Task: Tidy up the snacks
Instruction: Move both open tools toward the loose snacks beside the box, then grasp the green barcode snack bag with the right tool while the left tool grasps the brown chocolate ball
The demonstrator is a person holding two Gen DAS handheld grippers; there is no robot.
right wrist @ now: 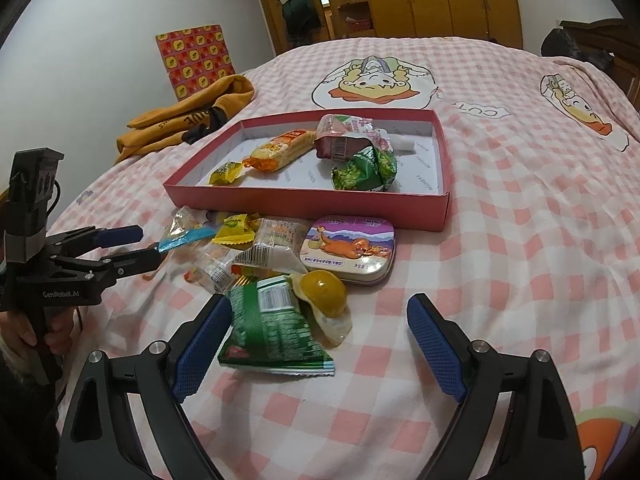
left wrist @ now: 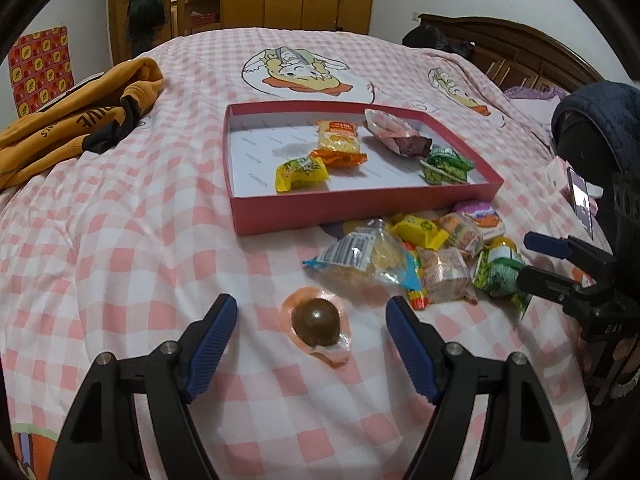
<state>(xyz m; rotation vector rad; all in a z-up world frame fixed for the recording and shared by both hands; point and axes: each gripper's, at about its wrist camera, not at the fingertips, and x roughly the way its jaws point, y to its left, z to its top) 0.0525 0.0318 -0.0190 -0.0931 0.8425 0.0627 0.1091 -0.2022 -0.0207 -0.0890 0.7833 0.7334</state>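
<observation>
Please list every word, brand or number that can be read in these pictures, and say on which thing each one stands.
"GenRobot.AI": on the black body of the left gripper.
"CUTE", upside down: on the pink checked bedcover, beside the cartoon duck.
"FASHION", repeated: on the white floor of the shallow red cardboard box.
"DAS": on the black body of the right gripper.
Print on the yellow sweatshirt, the cartoon tin and the snack wrappers: too small or blurred.

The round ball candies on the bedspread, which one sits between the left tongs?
The brown ball candy in its pinkish clear wrapper, apart from the pile. The yellow one lies against the green packet, before the right tongs.
</observation>
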